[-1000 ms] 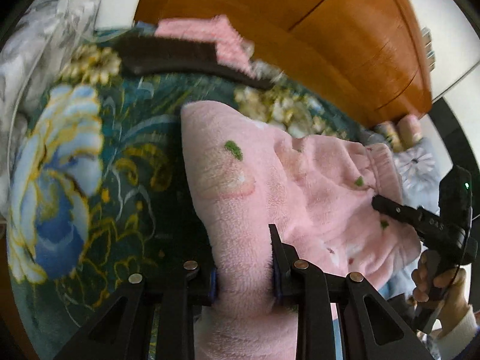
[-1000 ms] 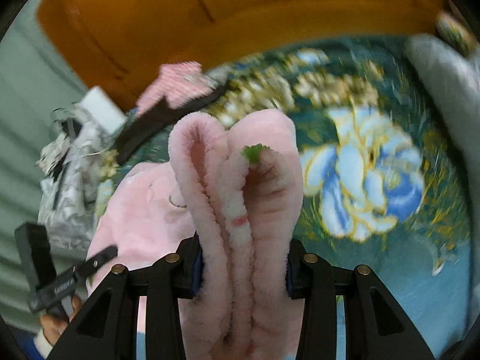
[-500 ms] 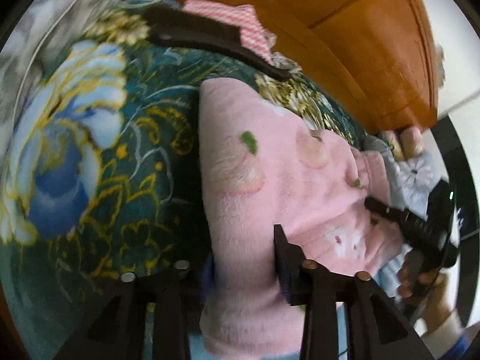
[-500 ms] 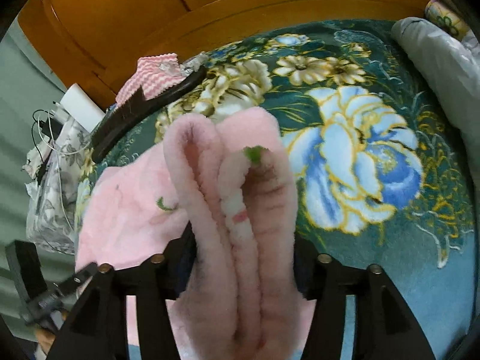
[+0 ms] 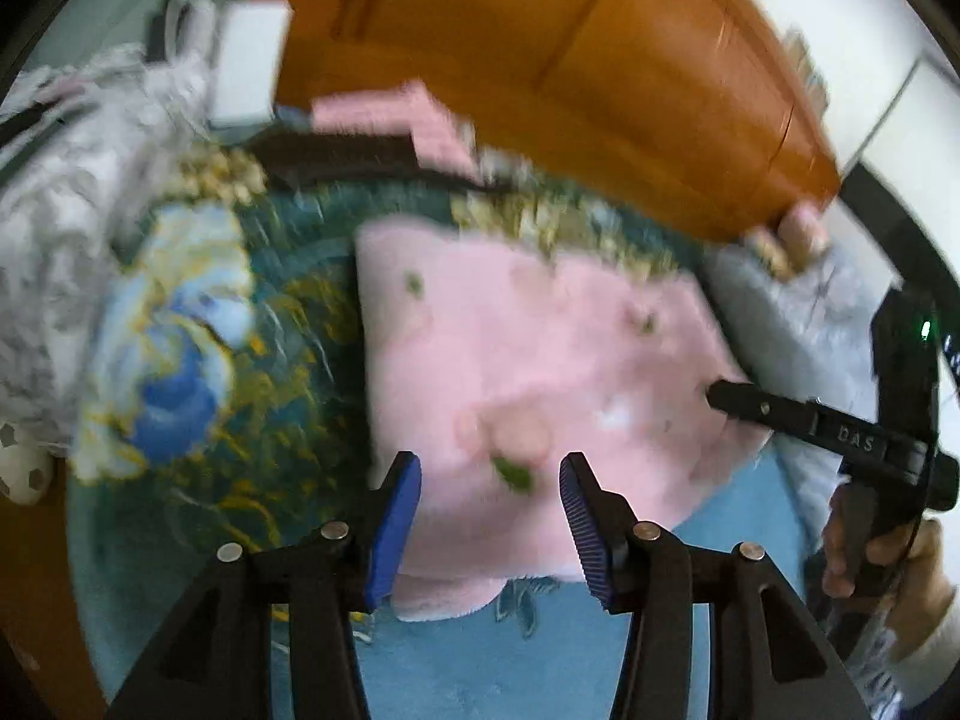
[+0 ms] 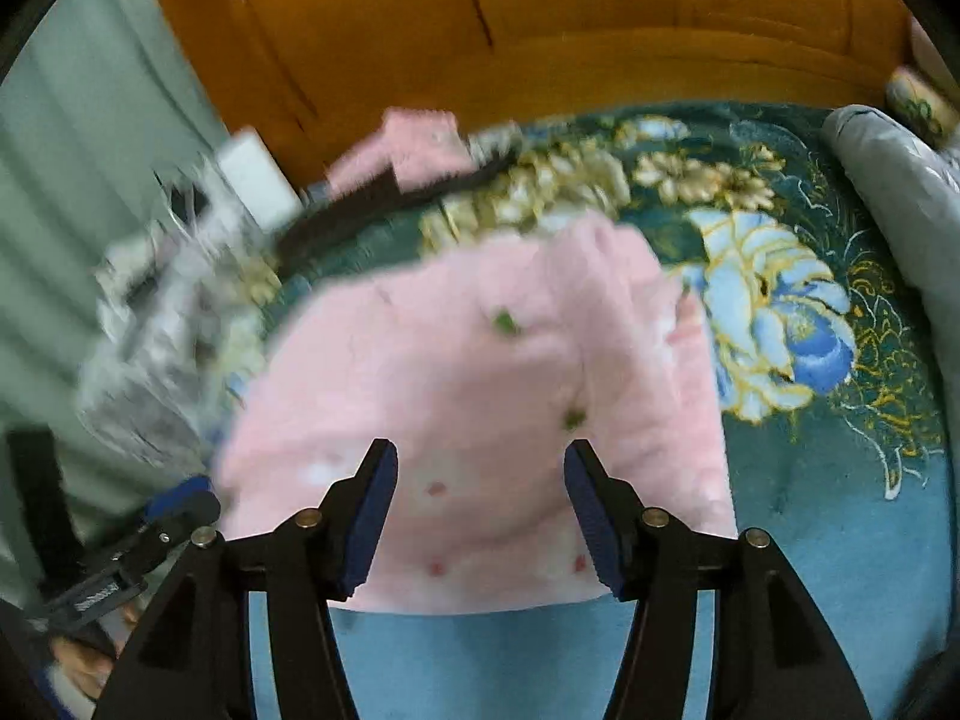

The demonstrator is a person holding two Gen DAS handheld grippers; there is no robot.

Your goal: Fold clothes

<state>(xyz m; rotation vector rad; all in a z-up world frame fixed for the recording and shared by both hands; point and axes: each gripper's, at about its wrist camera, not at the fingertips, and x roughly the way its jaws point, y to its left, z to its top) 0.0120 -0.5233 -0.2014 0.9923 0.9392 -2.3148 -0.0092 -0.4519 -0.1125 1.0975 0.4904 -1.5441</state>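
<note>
At the far left of the bed lies a heap of grey patterned cloth [image 5: 78, 192], and beside it the flowered bedspread [image 5: 180, 372] carries the pink fleece garment [image 5: 528, 372], lying flat as a rough rectangle near the bed's front edge. The left tongs [image 5: 489, 516] stand wide and hold nothing, poised above its near hem; the right tongs [image 6: 480, 510] are likewise wide and empty over the right side. 1 fold looks finished, so the next move likely calls for regripping an edge to fold again.
</note>
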